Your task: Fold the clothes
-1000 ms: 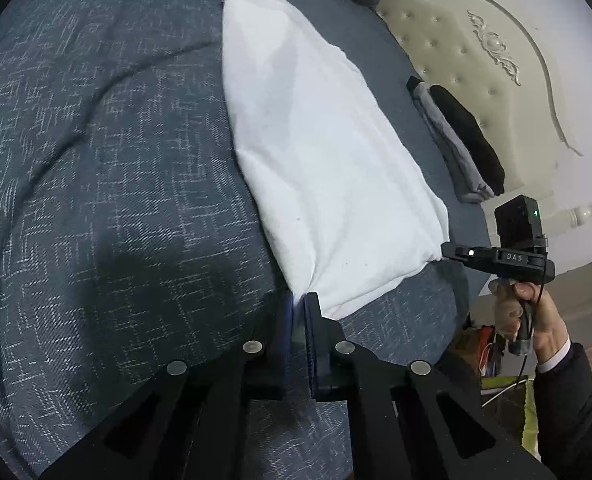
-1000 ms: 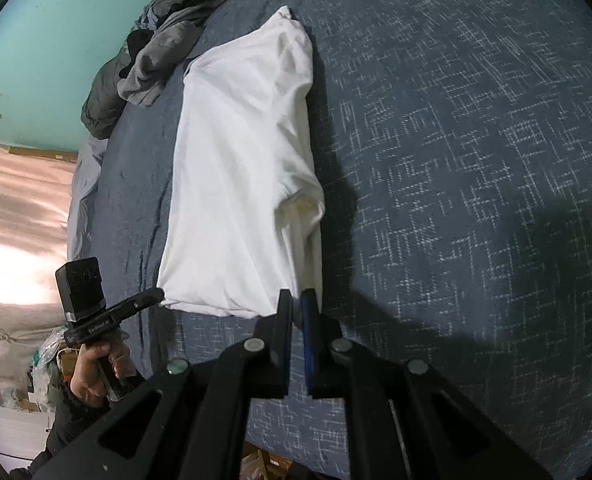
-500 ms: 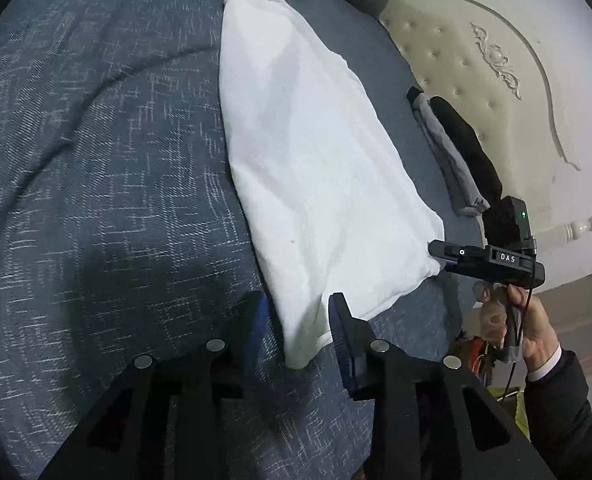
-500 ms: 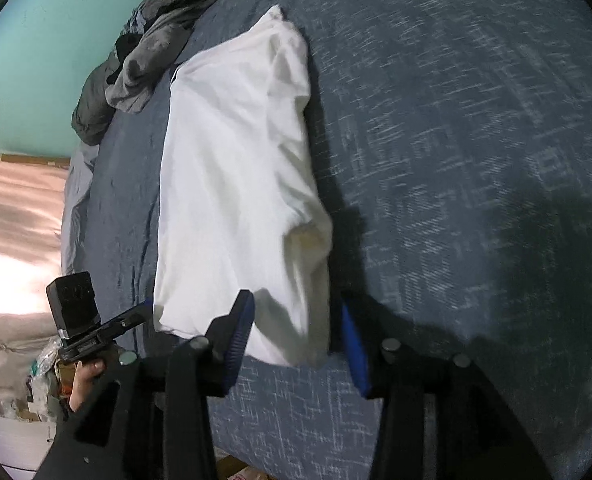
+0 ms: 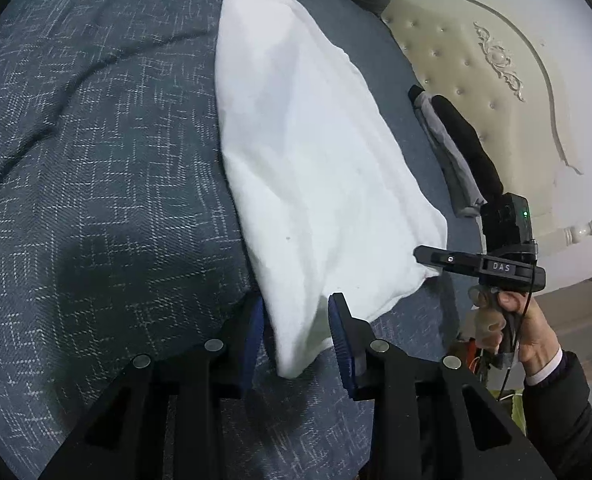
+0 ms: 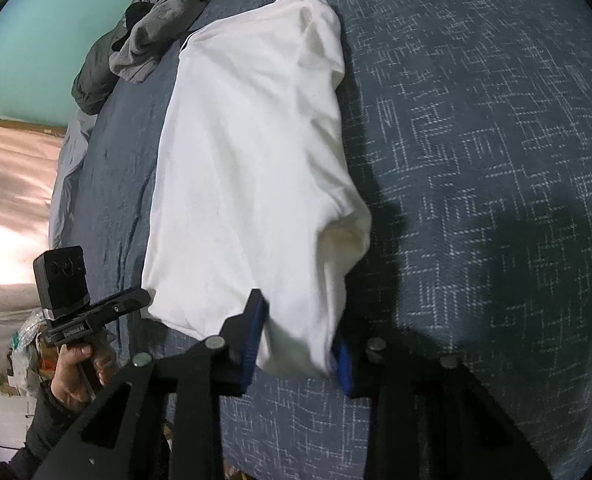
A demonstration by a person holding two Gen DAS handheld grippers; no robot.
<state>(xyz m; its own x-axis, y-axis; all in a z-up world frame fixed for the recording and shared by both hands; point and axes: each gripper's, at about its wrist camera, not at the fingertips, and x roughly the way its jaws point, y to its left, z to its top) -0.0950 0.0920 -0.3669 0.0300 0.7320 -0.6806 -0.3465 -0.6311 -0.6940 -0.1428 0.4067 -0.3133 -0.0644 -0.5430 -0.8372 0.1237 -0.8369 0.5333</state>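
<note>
A white shirt (image 5: 316, 168) is laid out lengthwise on a bed covered by a dark blue patterned bedspread (image 5: 95, 160), and it is stretched away from both pairs of jaws toward a dark striped collar at its far end. The jaws of the left gripper (image 5: 296, 336) are seen spread apart, with one near corner of the shirt lying loosely between the blue pads; the cloth is not pinched, though it lies close against the left pad. The jaws of the right gripper (image 6: 298, 344) are closing, and the other near corner of the shirt is gathered between them, hanging down in a bunched fold; whether the pads already press on it cannot be told, since gaps of bedspread are still seen beside the cloth. Each gripper is gripped by a hand at its handle: the right hand (image 5: 512, 332) is seen to the right of the left jaws, and the left hand (image 6: 75, 376) to the left of the right jaws. Beyond the shirt, to the far left of the right jaws, a heap of grey clothes (image 6: 147, 44) is piled. A folded dark garment (image 5: 456, 148) is set beside a cream tufted headboard (image 5: 476, 60), to the far right of the left jaws.
</note>
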